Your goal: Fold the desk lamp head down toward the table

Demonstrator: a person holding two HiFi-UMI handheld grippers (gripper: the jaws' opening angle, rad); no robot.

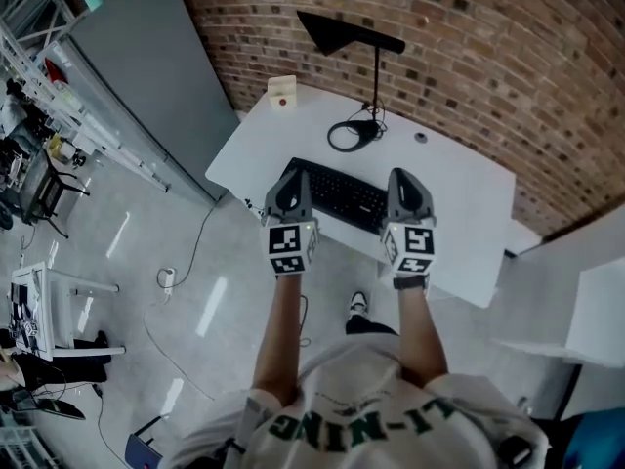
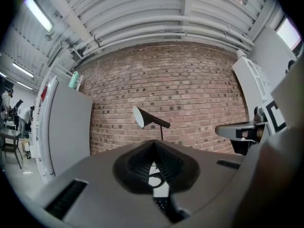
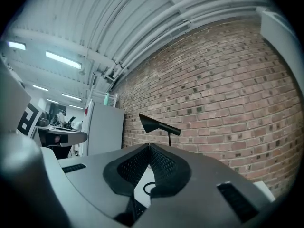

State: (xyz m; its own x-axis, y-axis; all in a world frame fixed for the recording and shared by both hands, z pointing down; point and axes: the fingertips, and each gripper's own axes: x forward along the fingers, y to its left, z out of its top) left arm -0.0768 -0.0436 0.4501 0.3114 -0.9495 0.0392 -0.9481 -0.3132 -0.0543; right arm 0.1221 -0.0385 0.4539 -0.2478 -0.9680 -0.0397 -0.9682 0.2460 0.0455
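Observation:
A black desk lamp (image 1: pixel 337 33) stands at the back of the white desk (image 1: pixel 467 195), its cone head on a level arm atop a thin upright stem. In both gripper views the lamp (image 2: pixel 149 118) (image 3: pixel 156 124) shows ahead against the brick wall, well beyond the jaws. My left gripper (image 1: pixel 291 178) (image 2: pixel 153 144) hovers over the left end of the keyboard, shut and holding nothing. Level with it over the keyboard's right end, my right gripper (image 1: pixel 404 178) (image 3: pixel 148 147) is also shut and holds nothing. Neither touches the lamp.
A black keyboard (image 1: pixel 344 194) lies under the grippers. A coiled black cable (image 1: pixel 353 135) rests at the lamp's foot, a small box (image 1: pixel 282 91) at the desk's back left, a small round object (image 1: pixel 420 138) to the right. A grey partition (image 1: pixel 161 76) stands left.

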